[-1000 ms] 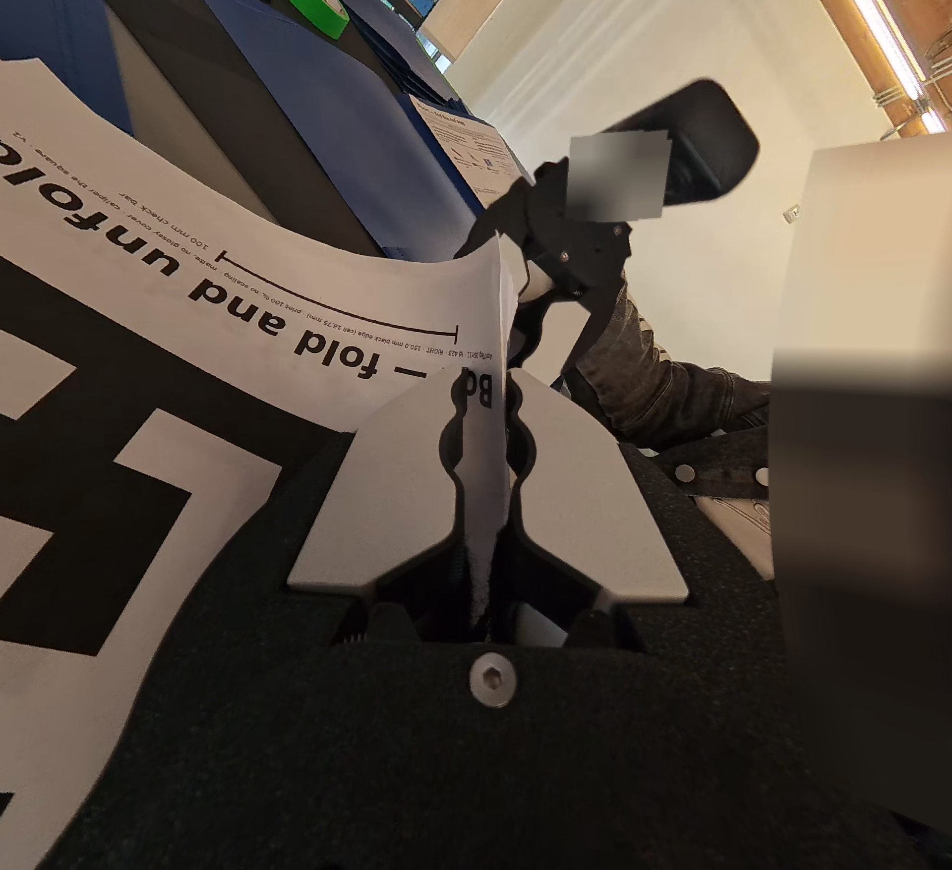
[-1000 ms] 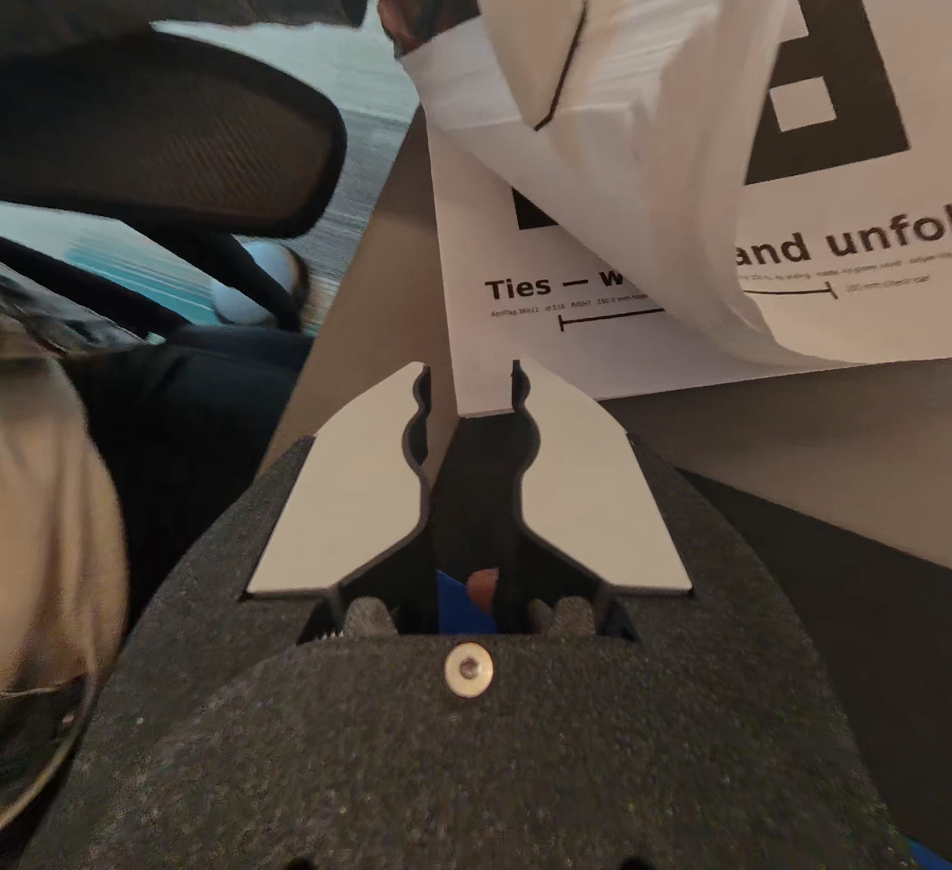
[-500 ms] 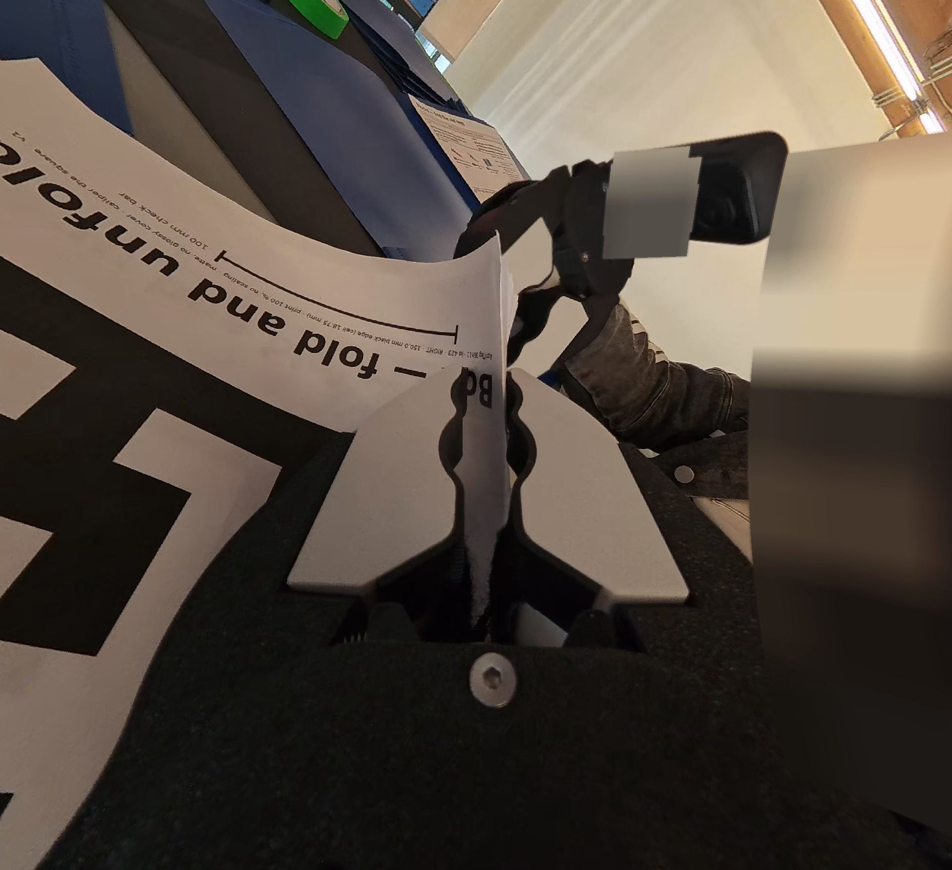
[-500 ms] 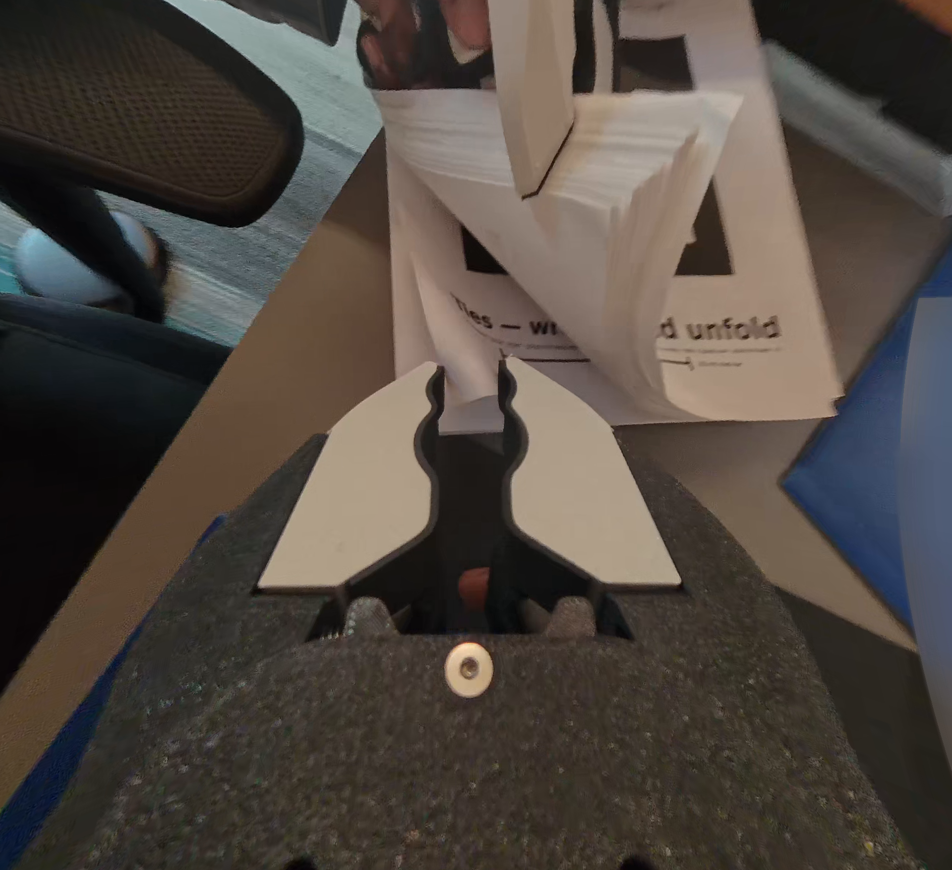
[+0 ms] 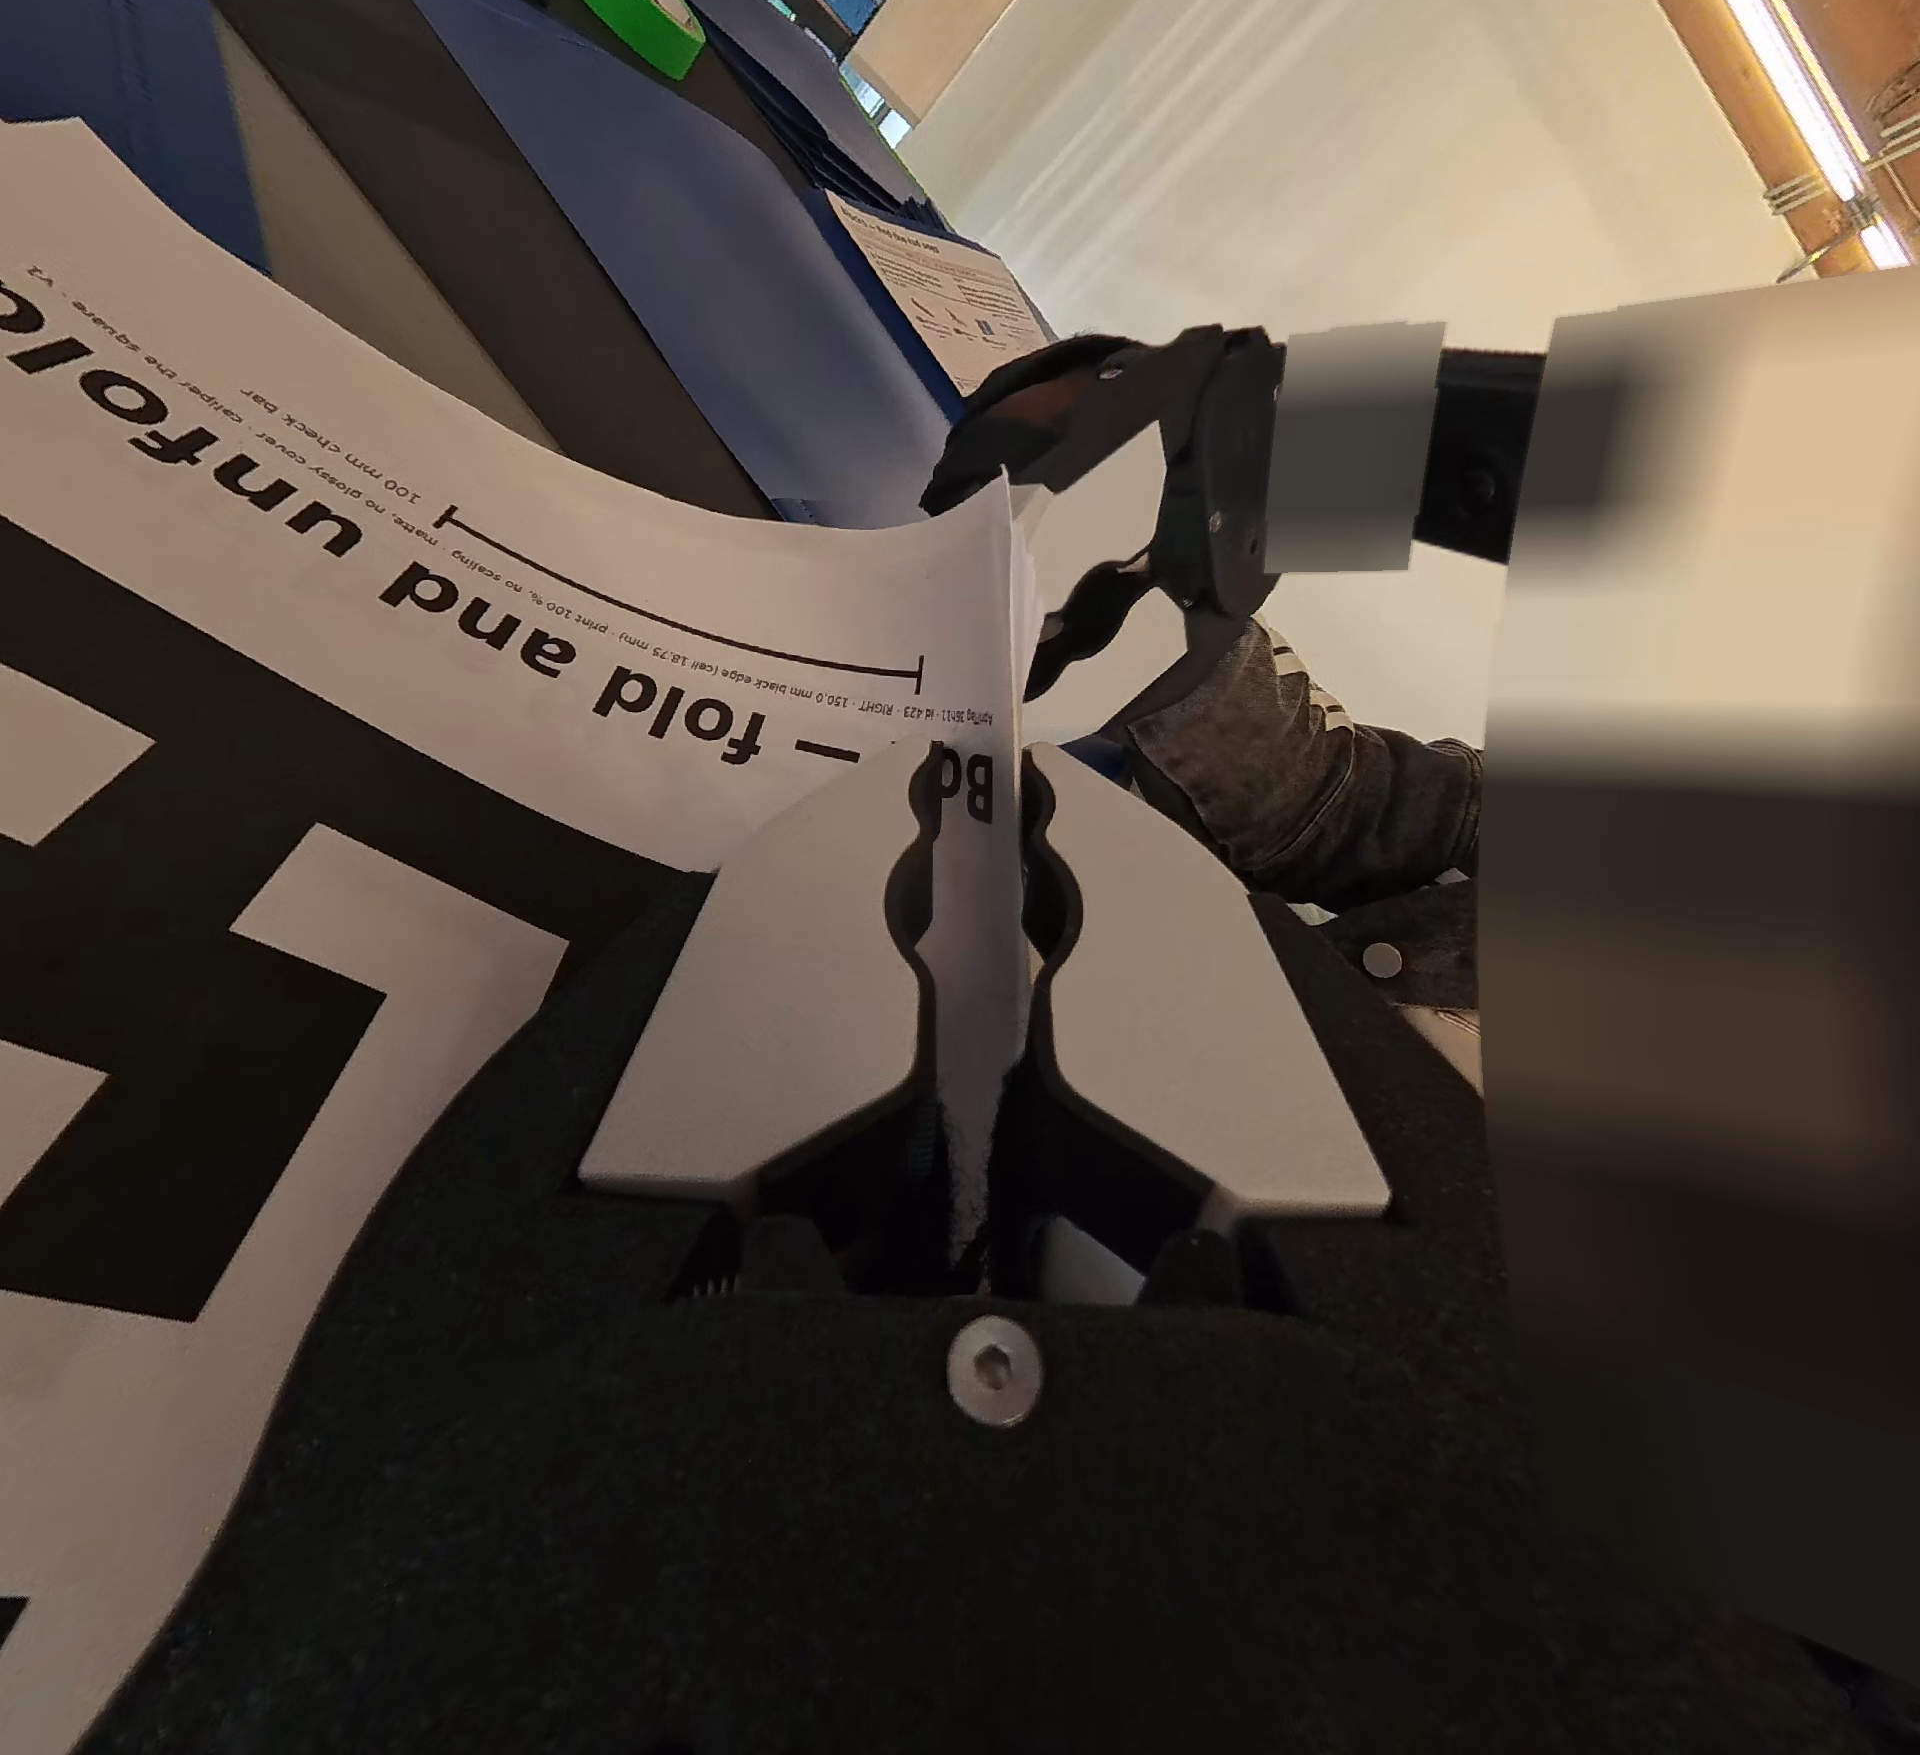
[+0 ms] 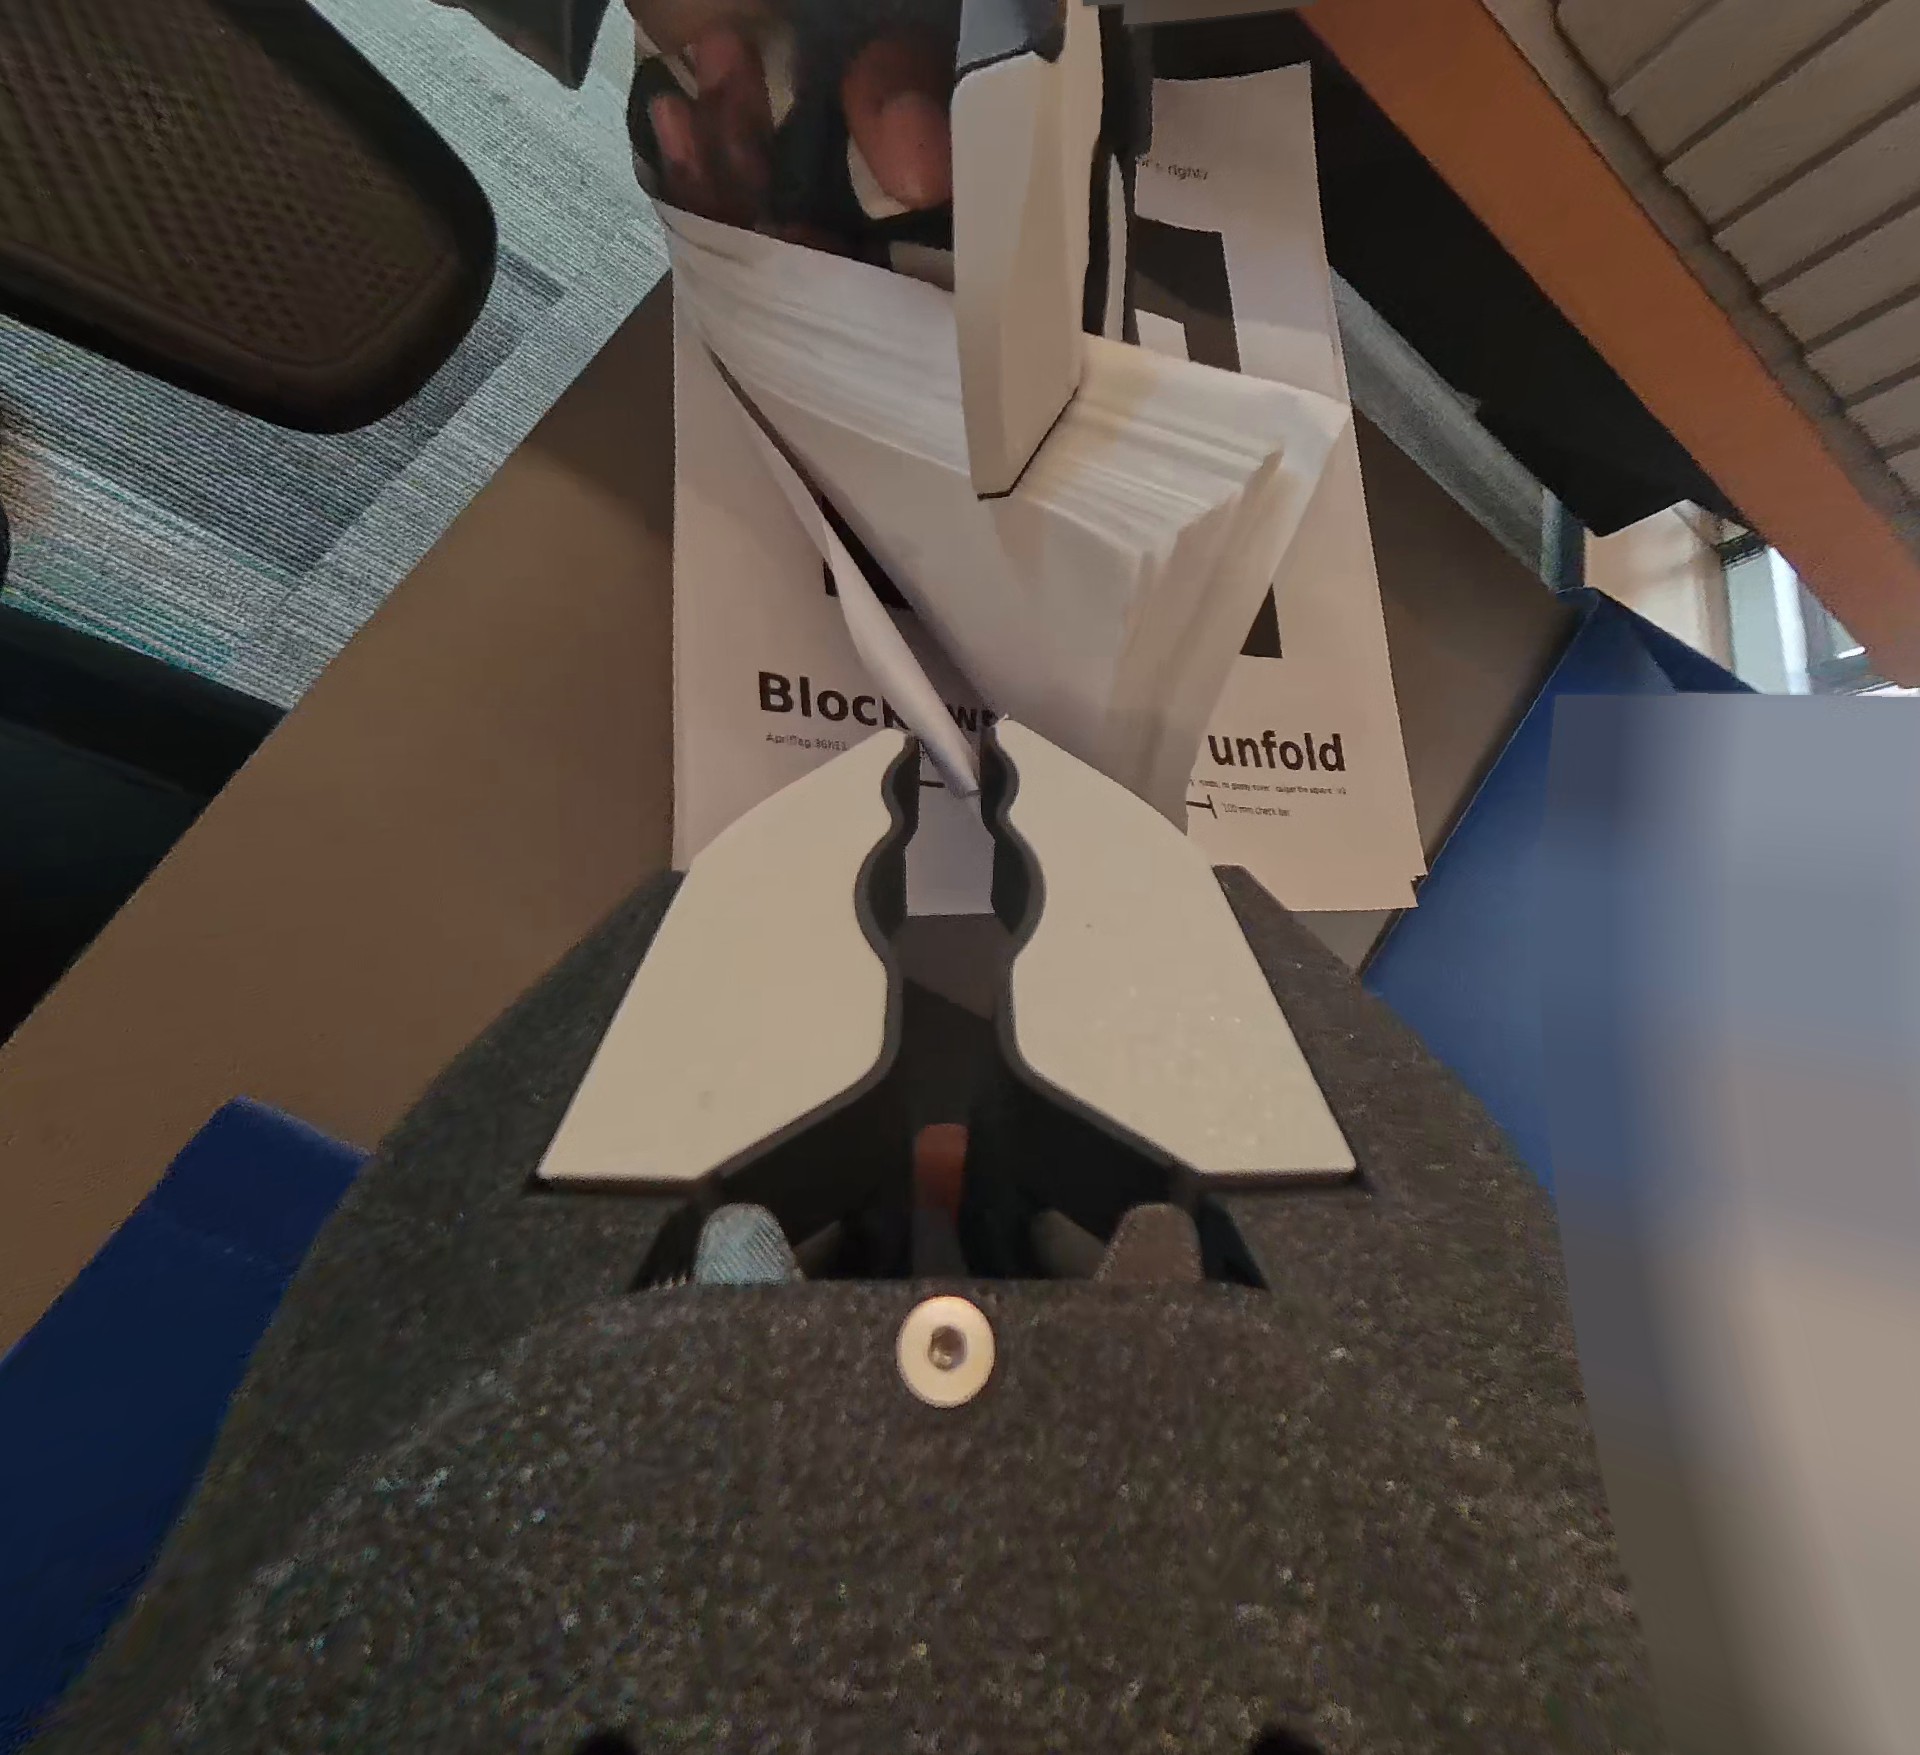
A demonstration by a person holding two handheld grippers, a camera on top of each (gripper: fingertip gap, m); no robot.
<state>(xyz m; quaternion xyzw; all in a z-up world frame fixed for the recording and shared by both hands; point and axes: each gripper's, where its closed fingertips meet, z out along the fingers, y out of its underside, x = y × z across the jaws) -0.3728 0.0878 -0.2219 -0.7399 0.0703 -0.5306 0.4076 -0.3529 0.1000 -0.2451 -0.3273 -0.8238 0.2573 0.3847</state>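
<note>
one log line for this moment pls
left gripper: shut on lifted stack of white printed paper sheets | right gripper: open around one loose sheet's corner

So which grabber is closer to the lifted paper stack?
Left. The left gripper clamps the paper stack; the right gripper sits open beside it, one drooping sheet between its tips.

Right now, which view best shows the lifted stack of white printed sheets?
The right wrist view: the paper stack shows its fanned edges, pinched from above by the left gripper, above a flat sheet. The right gripper is open at one loose corner. The left wrist view shows only the top page.
</note>
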